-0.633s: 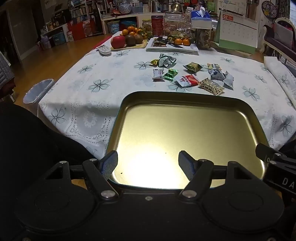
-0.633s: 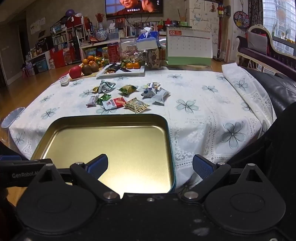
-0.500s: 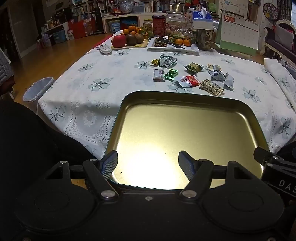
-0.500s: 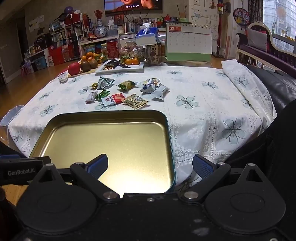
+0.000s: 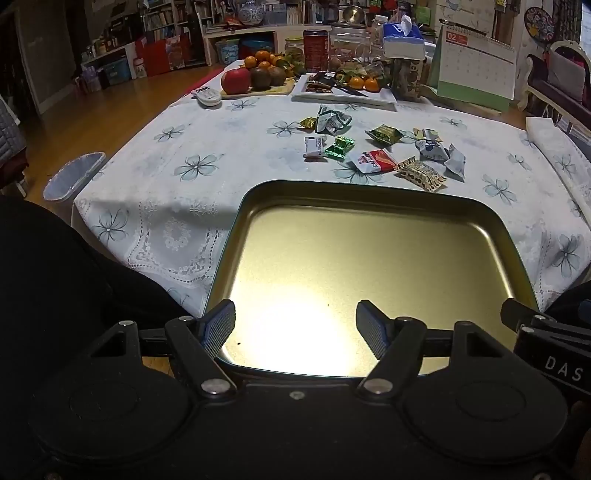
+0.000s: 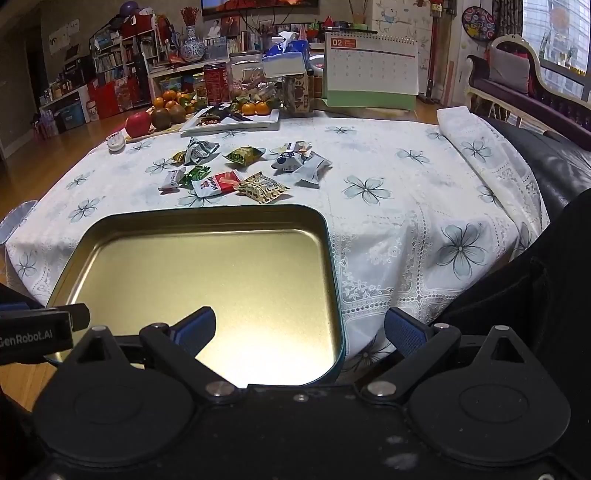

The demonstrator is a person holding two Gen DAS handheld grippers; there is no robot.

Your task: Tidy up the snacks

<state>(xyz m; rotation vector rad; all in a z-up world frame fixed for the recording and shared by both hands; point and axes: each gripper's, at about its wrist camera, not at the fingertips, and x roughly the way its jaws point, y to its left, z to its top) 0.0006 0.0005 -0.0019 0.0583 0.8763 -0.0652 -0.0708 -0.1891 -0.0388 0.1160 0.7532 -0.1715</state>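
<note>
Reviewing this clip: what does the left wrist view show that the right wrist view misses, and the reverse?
Only the left wrist view shows the whole grey waste bin on the floor and the left gripper, open above the tin tray.

Only the right wrist view shows the television, the window, and the right gripper, open across the tray's right edge.

Both show the gold tray with nothing in it, the scattered snack packets beyond it, the red apple and the desk calendar.

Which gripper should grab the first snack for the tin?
Probably right. Both are open and empty, but the right gripper views the snack packets closer and more centred than the left gripper. Gold tin holds nothing.
</note>
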